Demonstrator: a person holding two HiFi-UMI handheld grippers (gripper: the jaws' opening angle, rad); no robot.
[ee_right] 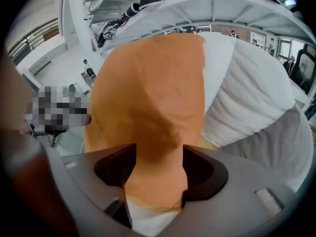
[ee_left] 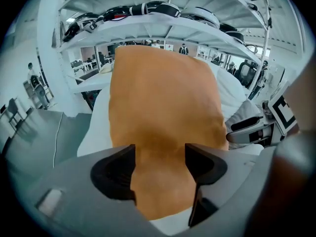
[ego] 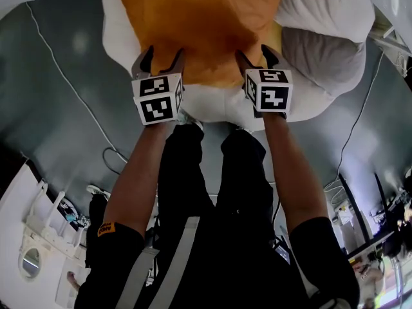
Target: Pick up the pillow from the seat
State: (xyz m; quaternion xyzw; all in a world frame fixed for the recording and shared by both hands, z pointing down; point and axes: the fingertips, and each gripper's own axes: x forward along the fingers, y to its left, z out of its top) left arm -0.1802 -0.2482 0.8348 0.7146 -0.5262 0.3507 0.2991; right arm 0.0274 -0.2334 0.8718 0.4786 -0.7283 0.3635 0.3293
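Head view: the orange pillow (ego: pixel 199 24) lies at twelve o'clock on the white seat (ego: pixel 222 105), its near edge toward me. My left gripper (ego: pixel 159 60) sits at about eleven o'clock from my knees and my right gripper (ego: pixel 257 56) at about one o'clock. Both point down at that near edge, one toward each near corner. A white quilt (ego: pixel 322 8) is bunched at two o'clock, with a grey cushion (ego: pixel 322 60) just below it. A thin cable (ego: pixel 71 82) trails over the grey floor (ego: pixel 58 127) at nine o'clock.

Left gripper view: my left gripper (ee_left: pixel 159 169) has its jaws spread wide. The near end of the pillow (ee_left: pixel 163 112) fills the gap between them and runs away toward twelve o'clock. I cannot tell whether the pads touch the cloth, and nothing looks pinched. The seat (ee_left: pixel 96 127) shows white at nine o'clock beside the pillow. My right gripper (ee_left: pixel 252 127) is at three o'clock, and a shelf rack (ee_left: pixel 163 28) stands at twelve o'clock.

Right gripper view: my right gripper (ee_right: pixel 158 169) is also spread wide. The pillow (ee_right: pixel 148 102) reaches down between the jaws, with its hem at six o'clock over a strip of seat (ee_right: pixel 148 221). A darker fold in the cloth lies just above the gap. The quilt (ee_right: pixel 247 102) bulges at three o'clock, touching the pillow's side.
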